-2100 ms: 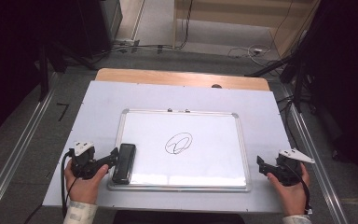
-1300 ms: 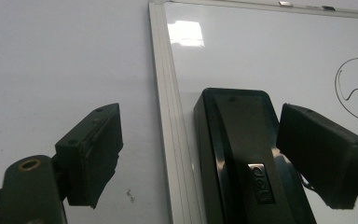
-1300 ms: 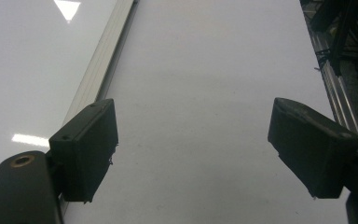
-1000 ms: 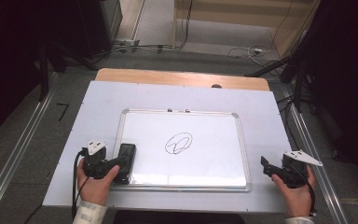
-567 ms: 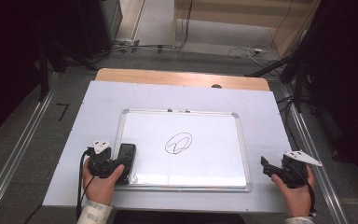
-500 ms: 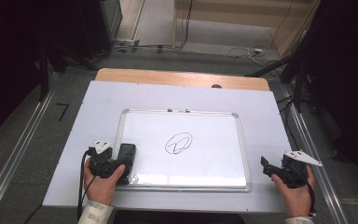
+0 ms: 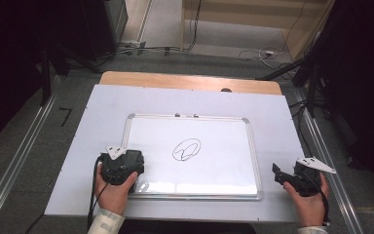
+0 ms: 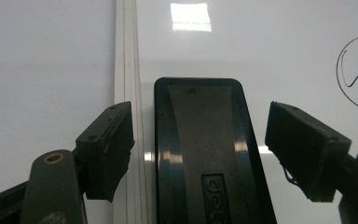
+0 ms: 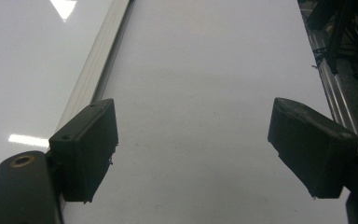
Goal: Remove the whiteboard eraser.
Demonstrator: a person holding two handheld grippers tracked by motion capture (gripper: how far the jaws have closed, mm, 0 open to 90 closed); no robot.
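A white whiteboard (image 7: 214,141) with a metal frame lies on the table, a black scribble (image 7: 186,149) near its middle. A black eraser (image 8: 200,154) rests on the board just inside its left frame edge (image 8: 127,56). My left gripper (image 7: 129,158) is over the eraser, which sits between its jaws. The jaws have just been closing, and a narrow gap still shows on each side in the left gripper view (image 8: 198,126). My right gripper (image 7: 278,174) is open over the bare table sheet right of the board, with nothing between its fingers (image 9: 191,135).
The board lies on a white sheet (image 7: 102,112) over the table, with a wooden strip (image 7: 185,80) along the far edge. Metal rails (image 7: 19,161) run down both sides. Cables (image 7: 253,51) lie on the floor beyond the table.
My left gripper has moved right from beside the eraser to over it, and its jaws have narrowed around the eraser. The right gripper has stayed where it was.
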